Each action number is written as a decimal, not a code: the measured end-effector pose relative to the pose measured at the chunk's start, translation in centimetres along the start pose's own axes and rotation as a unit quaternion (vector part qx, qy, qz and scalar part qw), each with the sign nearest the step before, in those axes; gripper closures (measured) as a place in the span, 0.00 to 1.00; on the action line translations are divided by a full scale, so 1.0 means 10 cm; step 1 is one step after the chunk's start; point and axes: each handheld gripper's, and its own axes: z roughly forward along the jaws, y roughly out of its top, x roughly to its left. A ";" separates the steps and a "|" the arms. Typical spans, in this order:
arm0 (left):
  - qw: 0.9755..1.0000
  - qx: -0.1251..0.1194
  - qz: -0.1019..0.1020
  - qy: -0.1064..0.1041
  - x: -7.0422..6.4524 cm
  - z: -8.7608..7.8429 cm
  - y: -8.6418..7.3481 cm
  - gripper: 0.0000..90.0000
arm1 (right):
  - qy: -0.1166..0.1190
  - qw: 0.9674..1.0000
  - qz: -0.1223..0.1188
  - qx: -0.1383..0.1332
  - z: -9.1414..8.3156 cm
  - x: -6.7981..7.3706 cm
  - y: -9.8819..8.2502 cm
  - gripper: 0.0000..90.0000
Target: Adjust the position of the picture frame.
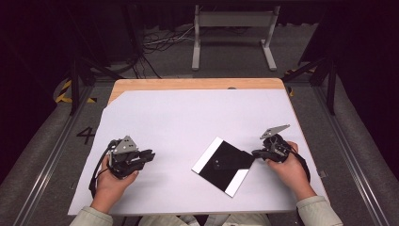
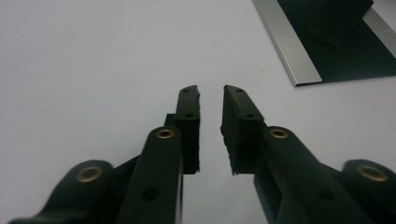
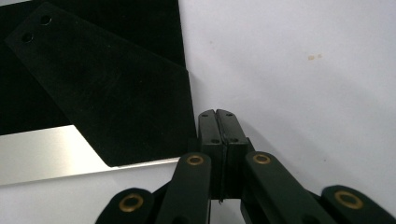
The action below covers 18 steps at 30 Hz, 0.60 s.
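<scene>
1 black square tray [image 1: 221,170] w/ 2 silver edge strips sits on desk [image 1: 179,117], 1 black flat plate [image 3: 98,88] on it. 2 hand-held grippers: left hand-held gripper [image 2: 211,95] narrow gap, nothing between; right hand-held gripper [image 3: 217,114] fully closed, empty, just beside tray edge.

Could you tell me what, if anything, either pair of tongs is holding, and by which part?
Nothing is held. The left tongs stand slightly apart over bare table, and the right tongs are shut on nothing, beside the black plate.
</scene>
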 end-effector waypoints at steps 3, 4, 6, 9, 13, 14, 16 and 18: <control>1.000 0.002 0.006 -0.013 -0.07 0.03 0.03 0.96 | 0.001 1.000 0.000 -0.001 0.00 0.00 0.00 1.00; 1.000 0.001 0.005 -0.016 -0.10 0.03 0.04 1.00 | 0.000 1.000 0.001 -0.001 0.00 0.00 0.00 1.00; 1.000 0.001 0.007 -0.023 -0.13 0.05 0.06 1.00 | 0.000 1.000 0.001 -0.001 0.00 0.00 0.00 1.00; 0.999 0.002 0.009 -0.037 -0.19 0.07 0.08 1.00 | -0.001 1.000 0.002 -0.002 0.00 0.00 0.00 1.00; 0.999 0.003 0.013 -0.045 -0.21 0.09 0.10 1.00 | -0.002 1.000 0.000 -0.001 0.00 0.01 -0.01 1.00; 0.999 0.001 0.012 -0.045 -0.22 0.09 0.10 1.00 | -0.001 1.000 0.000 0.000 0.00 0.02 -0.01 1.00; 0.999 0.002 0.011 -0.045 -0.21 0.10 0.09 1.00 | -0.001 1.000 -0.002 0.001 0.00 0.04 -0.01 1.00; 0.999 0.004 0.011 -0.045 -0.21 0.10 0.09 1.00 | -0.001 1.000 0.000 0.003 -0.01 0.07 -0.01 1.00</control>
